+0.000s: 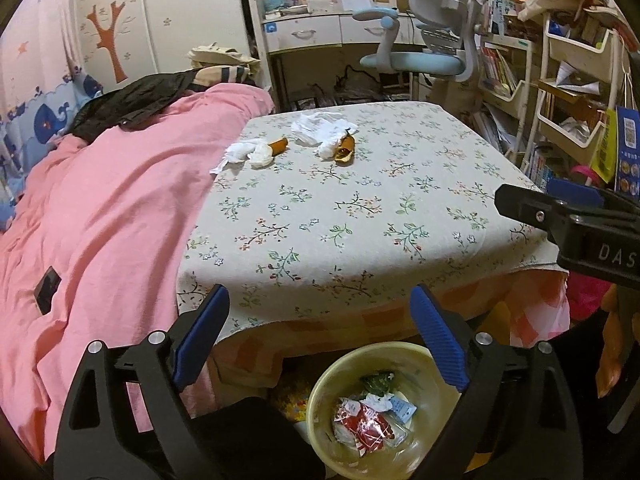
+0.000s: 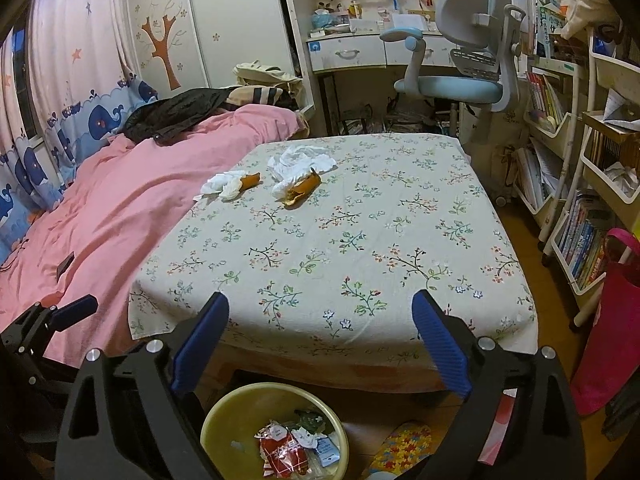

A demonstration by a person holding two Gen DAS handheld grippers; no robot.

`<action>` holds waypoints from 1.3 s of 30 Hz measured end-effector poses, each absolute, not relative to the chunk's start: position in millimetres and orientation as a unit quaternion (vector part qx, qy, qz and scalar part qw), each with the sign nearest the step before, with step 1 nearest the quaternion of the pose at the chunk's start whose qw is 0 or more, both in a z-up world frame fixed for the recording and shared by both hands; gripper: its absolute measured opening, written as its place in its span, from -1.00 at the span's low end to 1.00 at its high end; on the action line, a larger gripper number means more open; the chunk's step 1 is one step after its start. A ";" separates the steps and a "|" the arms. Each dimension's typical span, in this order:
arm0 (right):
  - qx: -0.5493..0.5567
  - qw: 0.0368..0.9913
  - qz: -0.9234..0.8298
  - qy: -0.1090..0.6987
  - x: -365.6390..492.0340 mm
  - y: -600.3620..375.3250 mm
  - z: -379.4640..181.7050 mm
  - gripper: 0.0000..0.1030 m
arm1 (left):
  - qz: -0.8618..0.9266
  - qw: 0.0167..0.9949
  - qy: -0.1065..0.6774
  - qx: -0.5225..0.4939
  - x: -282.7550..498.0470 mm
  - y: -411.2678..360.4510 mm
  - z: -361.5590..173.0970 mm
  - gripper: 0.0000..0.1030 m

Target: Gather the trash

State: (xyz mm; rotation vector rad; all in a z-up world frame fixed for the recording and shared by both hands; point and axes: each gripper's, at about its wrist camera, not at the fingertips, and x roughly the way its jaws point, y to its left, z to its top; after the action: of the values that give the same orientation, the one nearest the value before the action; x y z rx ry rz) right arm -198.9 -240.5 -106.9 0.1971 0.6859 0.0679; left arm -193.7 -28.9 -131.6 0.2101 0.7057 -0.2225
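On the far left part of the floral-cloth table (image 1: 360, 208) (image 2: 360, 240) lie crumpled white tissues (image 1: 320, 128) (image 2: 300, 160), a second tissue wad (image 1: 248, 152) (image 2: 224, 184) and two brown peel pieces (image 1: 346, 148) (image 2: 302, 190). A yellow bin (image 1: 412, 354) (image 2: 212, 412) with wrappers inside stands on the floor below the table's near edge. My left gripper (image 1: 322, 336) is open and empty above the bin. My right gripper (image 2: 320, 344) is open and empty over the near table edge; it also shows at the right of the left wrist view (image 1: 560, 220).
A bed with a pink cover (image 1: 100, 220) (image 2: 100, 208) lies along the table's left side. A blue desk chair (image 1: 424, 52) (image 2: 460, 76) and desk stand behind. White shelf racks with books (image 1: 560, 80) (image 2: 580, 180) and a pink bag (image 2: 612, 320) stand at right.
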 end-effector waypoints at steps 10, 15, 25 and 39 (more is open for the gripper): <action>0.095 0.936 0.032 0.336 -198.3 -240.5 -107.1 0.77 | -0.104 0.929 0.341 0.105 -194.0 -29.2 -133.1 0.73; 0.094 0.936 0.032 0.336 -198.5 -240.6 -107.4 0.77 | -0.103 0.929 0.340 0.106 -193.7 -29.3 -132.9 0.73; 0.086 0.937 0.030 0.337 -197.9 -238.9 -108.6 0.77 | -0.102 0.929 0.341 0.105 -192.8 -28.8 -132.8 0.74; 0.069 0.937 0.026 0.340 -194.9 -231.3 -109.0 0.78 | -0.096 0.929 0.343 0.098 -186.3 -27.0 -135.7 0.75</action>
State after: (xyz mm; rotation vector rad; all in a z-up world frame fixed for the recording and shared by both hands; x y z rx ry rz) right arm -194.9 -231.3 -109.0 0.1410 0.6953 0.0535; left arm -186.3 -27.0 -135.7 0.2014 0.7023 -0.1972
